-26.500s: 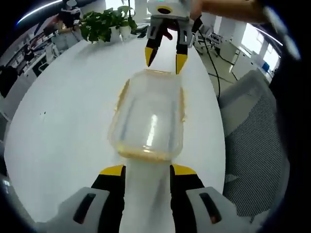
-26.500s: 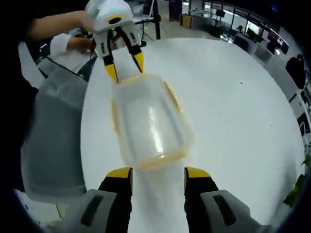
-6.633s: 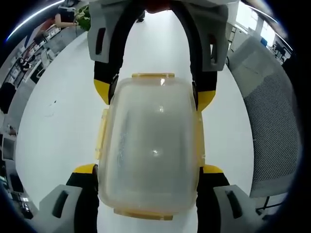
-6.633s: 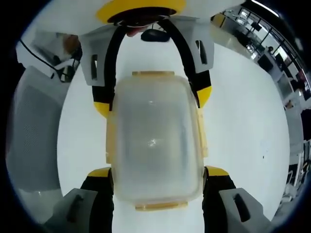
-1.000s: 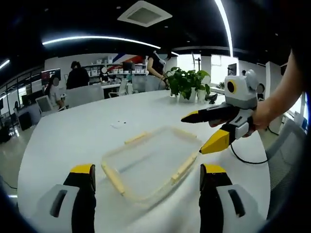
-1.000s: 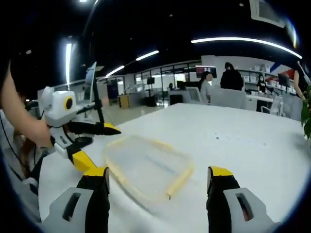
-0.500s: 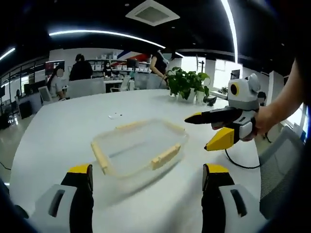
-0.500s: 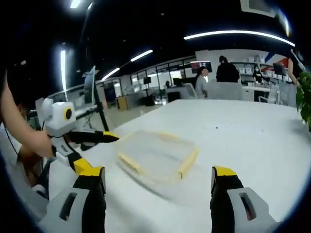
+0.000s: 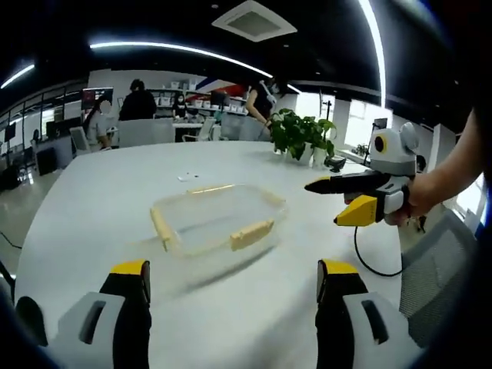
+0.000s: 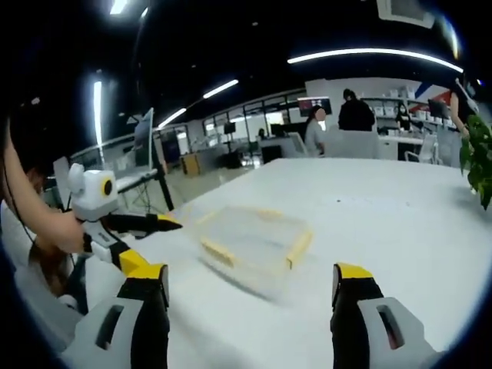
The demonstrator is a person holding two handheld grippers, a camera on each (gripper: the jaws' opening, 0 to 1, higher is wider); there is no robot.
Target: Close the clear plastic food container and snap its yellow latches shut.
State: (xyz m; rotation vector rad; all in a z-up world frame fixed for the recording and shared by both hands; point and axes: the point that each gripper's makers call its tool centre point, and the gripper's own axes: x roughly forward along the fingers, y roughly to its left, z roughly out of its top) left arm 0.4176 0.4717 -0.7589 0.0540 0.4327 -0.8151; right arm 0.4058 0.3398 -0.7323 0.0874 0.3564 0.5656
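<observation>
The clear plastic container (image 9: 215,221) with its lid on and yellow latches (image 9: 251,233) along its sides rests on the white table (image 9: 92,200). In the left gripper view my left gripper (image 9: 234,269) is open, short of the container and holding nothing. The right gripper (image 9: 323,204) comes in from the right, held by a hand, jaws apart, just beside the container's right end. In the right gripper view the container (image 10: 254,237) lies ahead of my open right gripper (image 10: 250,280), and the left gripper (image 10: 163,246) stands open at its left.
A potted plant (image 9: 300,134) stands at the table's far side, with a black cable (image 9: 360,254) trailing off the right edge. A grey mesh chair (image 9: 434,265) is at the right. People and desks fill the background.
Several seconds ago both grippers straddled the container from above; now they are level with the table and apart from it. Over the last second both views drew back and shifted slightly.
</observation>
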